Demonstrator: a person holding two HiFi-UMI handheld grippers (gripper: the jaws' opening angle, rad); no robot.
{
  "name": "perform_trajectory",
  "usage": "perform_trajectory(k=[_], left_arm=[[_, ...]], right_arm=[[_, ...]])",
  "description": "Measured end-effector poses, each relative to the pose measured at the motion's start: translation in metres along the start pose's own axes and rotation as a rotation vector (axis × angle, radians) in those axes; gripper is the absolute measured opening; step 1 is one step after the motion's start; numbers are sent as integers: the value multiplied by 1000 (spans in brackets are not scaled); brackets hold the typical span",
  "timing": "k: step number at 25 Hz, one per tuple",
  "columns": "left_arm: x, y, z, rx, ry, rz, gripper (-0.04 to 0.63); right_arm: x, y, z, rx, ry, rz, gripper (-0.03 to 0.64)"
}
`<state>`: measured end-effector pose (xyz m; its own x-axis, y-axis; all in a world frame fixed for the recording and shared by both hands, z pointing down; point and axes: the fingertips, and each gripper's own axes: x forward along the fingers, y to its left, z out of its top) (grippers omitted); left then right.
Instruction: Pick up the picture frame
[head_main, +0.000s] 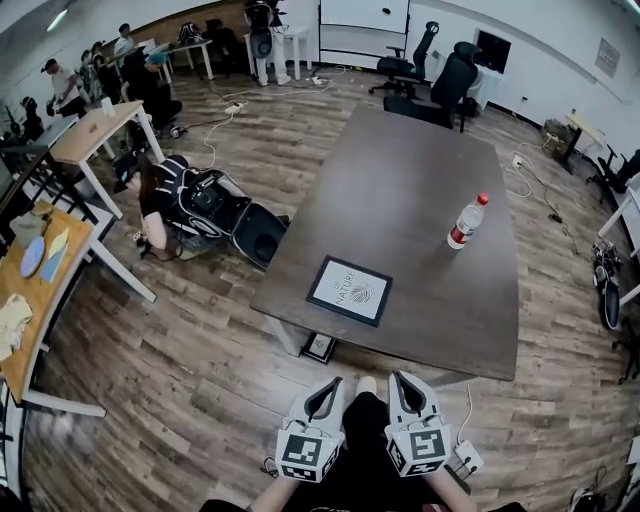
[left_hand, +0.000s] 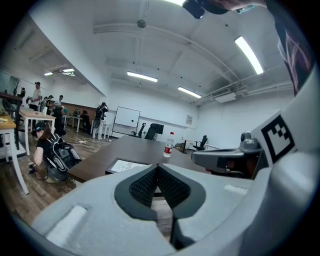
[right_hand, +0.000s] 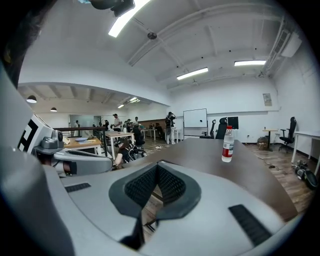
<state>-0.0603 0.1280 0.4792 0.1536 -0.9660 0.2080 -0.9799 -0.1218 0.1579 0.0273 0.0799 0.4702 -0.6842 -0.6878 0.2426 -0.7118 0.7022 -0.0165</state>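
A black-framed picture frame (head_main: 349, 290) with a white print lies flat near the front edge of the dark brown table (head_main: 420, 190). It also shows low over the left gripper's jaws as the frame (left_hand: 124, 165). My left gripper (head_main: 335, 381) and right gripper (head_main: 391, 376) hang side by side in front of the table edge, short of the frame, both shut with nothing between their jaws. Seen from the gripper views, the left gripper (left_hand: 158, 167) and the right gripper (right_hand: 157, 165) have their pads pressed together.
A clear water bottle (head_main: 466, 221) with a red cap stands right of the frame on the table, and appears as the bottle (right_hand: 228, 144). A person (head_main: 175, 205) with a backpack crouches on the wooden floor at left. A wooden side table (head_main: 30, 300) stands at far left. Office chairs (head_main: 445, 85) stand beyond.
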Motion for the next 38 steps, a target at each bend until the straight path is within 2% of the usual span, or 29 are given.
perform_trajectory(k=[7,12,23,27,32,38], left_arm=[[52,24,7,-38,42,71,9],[86,41,8,-62,64,132,9],[169,70,24,-78,95,224,9],[192,80,25,-109,98,244,9],[205,89,25,-102,132,276,9],[214,115,25,-146,150,246,9]], right_arm=[[70,-27,6,25,40,138,6],[112,-47,11,17,63,184,6],[191,-112,3,21,178,225,6],[215,-126,-4,24,229,260,6],[233,-137,-10,46,278,273,6],[240,-137,-13,96,304,238,8]])
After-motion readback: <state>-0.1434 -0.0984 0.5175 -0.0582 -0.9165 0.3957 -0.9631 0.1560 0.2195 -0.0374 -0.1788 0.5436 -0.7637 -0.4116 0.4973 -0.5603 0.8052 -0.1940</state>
